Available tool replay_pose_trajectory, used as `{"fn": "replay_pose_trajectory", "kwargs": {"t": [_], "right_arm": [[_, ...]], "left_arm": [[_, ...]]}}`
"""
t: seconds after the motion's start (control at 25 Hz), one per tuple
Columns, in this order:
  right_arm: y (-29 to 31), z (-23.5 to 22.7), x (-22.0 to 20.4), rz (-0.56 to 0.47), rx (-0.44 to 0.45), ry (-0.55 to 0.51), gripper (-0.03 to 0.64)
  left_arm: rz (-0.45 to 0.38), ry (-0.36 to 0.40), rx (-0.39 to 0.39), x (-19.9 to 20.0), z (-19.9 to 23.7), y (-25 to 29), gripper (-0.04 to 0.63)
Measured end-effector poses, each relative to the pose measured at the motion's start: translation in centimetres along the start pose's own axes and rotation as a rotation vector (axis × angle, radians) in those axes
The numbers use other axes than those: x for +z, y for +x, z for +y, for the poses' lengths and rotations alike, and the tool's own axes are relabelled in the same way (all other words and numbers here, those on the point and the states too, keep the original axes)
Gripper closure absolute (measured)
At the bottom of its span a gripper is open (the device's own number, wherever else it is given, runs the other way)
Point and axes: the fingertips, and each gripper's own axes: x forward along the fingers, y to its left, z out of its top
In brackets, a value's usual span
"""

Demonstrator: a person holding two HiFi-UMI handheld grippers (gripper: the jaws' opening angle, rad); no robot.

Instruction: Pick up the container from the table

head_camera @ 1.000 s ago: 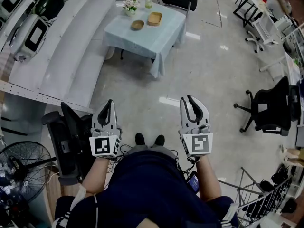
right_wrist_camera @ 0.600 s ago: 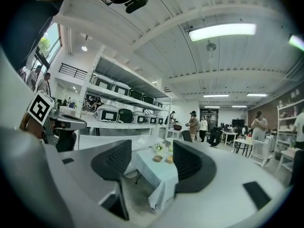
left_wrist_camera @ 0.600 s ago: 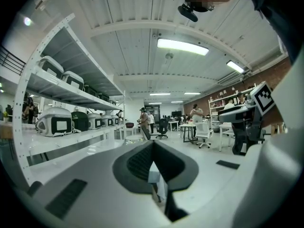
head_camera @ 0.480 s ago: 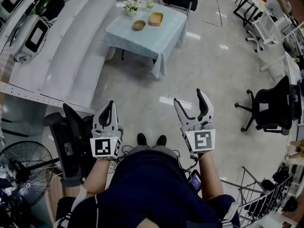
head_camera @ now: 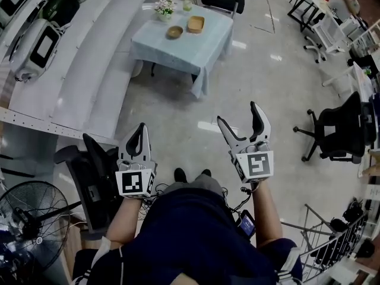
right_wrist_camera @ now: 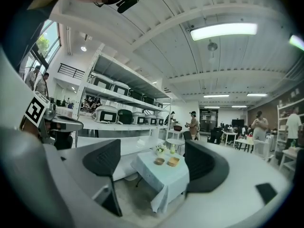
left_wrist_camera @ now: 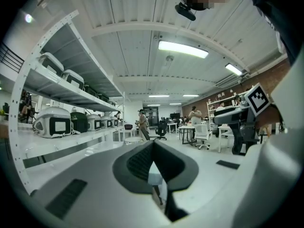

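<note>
My right fingers (head_camera: 259, 120) have just been opening, empty, for the container (head_camera: 194, 23) on the desk (head_camera: 184, 51); left fingers (head_camera: 136, 140) together.

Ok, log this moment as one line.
stage: table not yet reached | left gripper: shut, empty | right gripper: jaws just opened wide, nothing between | table: far ahead, bowl and tray untouched

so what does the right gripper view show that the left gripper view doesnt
Right only: the bowl, container and flowers on the table, framed by the right gripper, its jaws just opened and empty. Left only: the left gripper, jaws together. Both: shelves of appliances and people far off.
</note>
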Motion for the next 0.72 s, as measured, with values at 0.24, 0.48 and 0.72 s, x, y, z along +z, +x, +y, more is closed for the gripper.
{"fn": "replay_pose_trajectory", "kwargs": {"t": [0.24, 0.48, 0.72], "right_arm": [[2.3, 0.2, -0.7, 0.019, -0.010, 0.014, 0.186], [6.4, -1.7, -1.0, 0.025, -0.016, 0.029, 0.186], [12.3, -5.7, -2.2, 0.026, -0.012, 0.076, 0.186]], "left_arm": [[-0.013, -0.002, -0.003, 0.1, 0.9, 1.1, 0.594], [-0.004, 0.007, 0.004, -0.3, 2.0, 4.2, 0.594], [0.007, 0.018, 0.041, -0.7, 3.6, 10.4, 0.594]]}}
